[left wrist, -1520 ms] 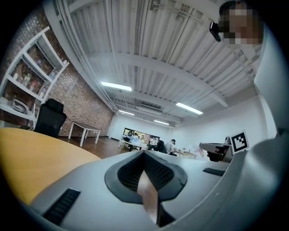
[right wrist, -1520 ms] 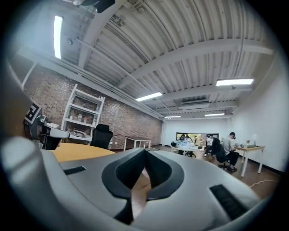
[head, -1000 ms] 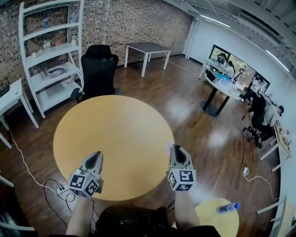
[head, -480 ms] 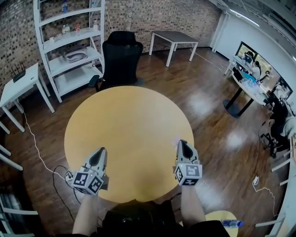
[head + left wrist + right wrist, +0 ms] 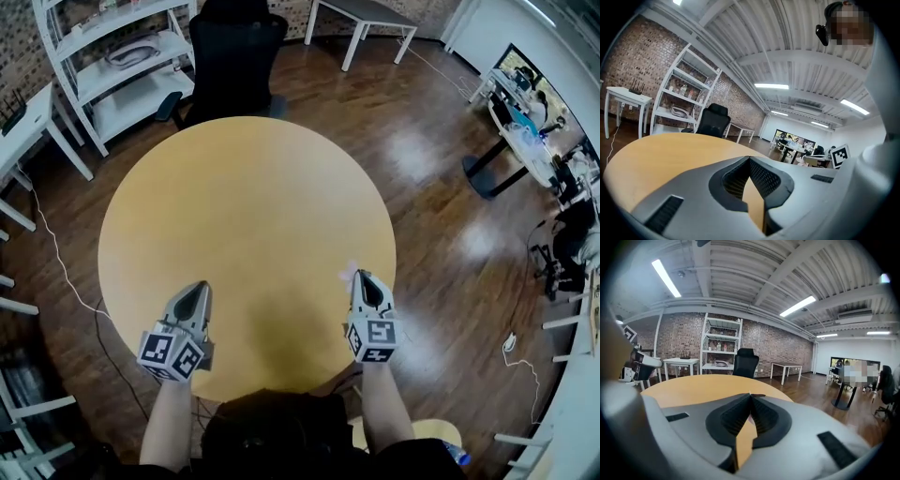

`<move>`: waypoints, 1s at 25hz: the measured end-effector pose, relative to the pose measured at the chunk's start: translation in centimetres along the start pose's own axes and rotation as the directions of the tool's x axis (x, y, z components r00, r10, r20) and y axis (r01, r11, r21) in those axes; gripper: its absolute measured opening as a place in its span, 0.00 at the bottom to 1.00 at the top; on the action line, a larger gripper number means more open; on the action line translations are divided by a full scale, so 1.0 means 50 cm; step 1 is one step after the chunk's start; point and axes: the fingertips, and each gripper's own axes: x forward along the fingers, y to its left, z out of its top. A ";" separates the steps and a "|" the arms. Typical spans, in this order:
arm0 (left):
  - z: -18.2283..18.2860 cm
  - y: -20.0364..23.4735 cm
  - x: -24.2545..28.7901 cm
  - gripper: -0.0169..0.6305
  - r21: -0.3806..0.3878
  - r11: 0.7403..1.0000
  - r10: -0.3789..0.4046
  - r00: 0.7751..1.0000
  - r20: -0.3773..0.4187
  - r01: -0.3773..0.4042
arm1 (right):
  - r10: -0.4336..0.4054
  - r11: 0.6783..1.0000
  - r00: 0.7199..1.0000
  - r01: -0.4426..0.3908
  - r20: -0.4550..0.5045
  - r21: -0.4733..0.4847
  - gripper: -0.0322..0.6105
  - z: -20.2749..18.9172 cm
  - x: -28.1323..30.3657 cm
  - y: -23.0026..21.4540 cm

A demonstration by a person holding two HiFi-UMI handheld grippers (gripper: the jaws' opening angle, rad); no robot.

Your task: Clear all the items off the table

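The round yellow table (image 5: pixel 244 216) has a bare top, with nothing lying on it. My left gripper (image 5: pixel 195 286) hovers over the table's near left part, shut and holding nothing; in the left gripper view its tips (image 5: pixel 750 159) meet over the tabletop (image 5: pixel 670 150). My right gripper (image 5: pixel 360 274) is over the near right part, close to the rim. It is shut, and a small thin pale pink scrap (image 5: pixel 349 272) pokes out at its tip. In the right gripper view the jaws (image 5: pixel 750 395) are pressed together above the tabletop (image 5: pixel 703 383).
A black office chair (image 5: pixel 230 56) stands at the table's far side and a white shelf unit (image 5: pixel 122 66) at the back left. Cables (image 5: pixel 66 272) trail over the wooden floor on the left. A low yellow side table (image 5: pixel 431 436) with a bottle (image 5: pixel 457 457) is near my right. Desks (image 5: pixel 534 122) stand far right.
The head view has tilted down, so the table fills more of the picture. Both grippers have stayed shut over the near edge, and the pale scrap has kept to the right gripper's tip.
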 end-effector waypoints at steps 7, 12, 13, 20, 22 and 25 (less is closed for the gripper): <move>-0.110 0.047 0.053 0.03 -0.004 0.997 0.072 0.987 -0.141 -0.074 | 0.047 0.999 0.991 -0.044 -0.122 0.029 0.05 -0.120 0.074 -0.009; -0.140 0.068 0.051 0.03 -0.034 0.991 0.122 0.977 -0.176 -0.130 | 0.080 0.997 0.980 -0.080 -0.182 0.010 0.05 -0.175 0.111 0.008; -0.145 0.071 0.047 0.03 -0.040 0.990 0.129 0.975 -0.180 -0.138 | 0.084 0.996 0.978 -0.083 -0.190 0.013 0.05 -0.183 0.116 0.011; -0.146 0.080 0.031 0.03 -0.038 0.989 0.136 0.972 -0.189 -0.145 | 0.096 0.995 0.970 -0.100 -0.225 -0.004 0.12 -0.205 0.143 0.033; -0.137 0.084 0.027 0.03 -0.043 0.988 0.137 0.975 -0.176 -0.147 | 0.097 0.995 0.969 -0.101 -0.229 -0.002 0.16 -0.199 0.146 0.041; -0.123 0.082 0.007 0.03 -0.051 0.988 0.135 0.978 -0.156 -0.144 | 0.096 0.995 0.969 -0.100 -0.227 -0.008 0.16 -0.182 0.133 0.054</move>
